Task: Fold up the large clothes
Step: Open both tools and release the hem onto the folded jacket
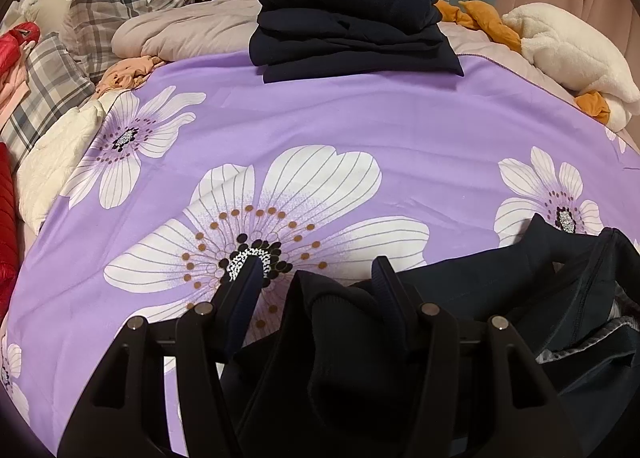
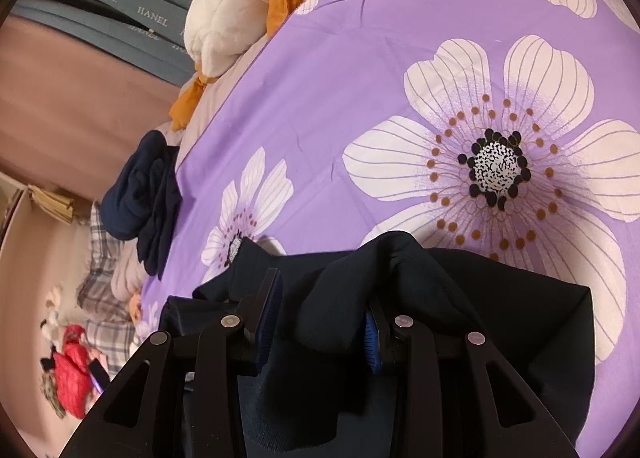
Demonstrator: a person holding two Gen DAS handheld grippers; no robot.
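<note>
The dark navy knit garment [image 1: 500,298] lay bunched at the near edge of the bed on the purple bedsheet printed with large white flowers [image 1: 360,117]. In the left wrist view its bulk ran from between the fingers out toward the right, where a zipped or seamed opening showed a grey lining; its true long axis could not be told, crumpled as it was.

The left gripper [image 1: 316,270] stood with its jaws parted. A ribbed fold of the garment rose between them and lay against the right finger, while the left finger stood clear over the sheet, so the pads did not press the cloth from both sides.

The right gripper [image 2: 322,298] had a raised hump of the same dark cloth between its blue-padded fingers. The cloth draped over the right pad; a gap showed beside the left pad. Whether the pads pinched it I could not tell.

Beyond the garment the middle of the sheet lay flat. At its far edge sat a stack of folded dark navy clothes [image 1: 348,9], well apart from both grippers. A white plush toy with orange parts [image 1: 572,45] lay at the far right corner, grey plaid pillows [image 1: 120,5] and a red quilted jacket [image 1: 6,217] along the left side, with a cream quilted piece [image 1: 56,161] just beside the sheet's edge
</note>
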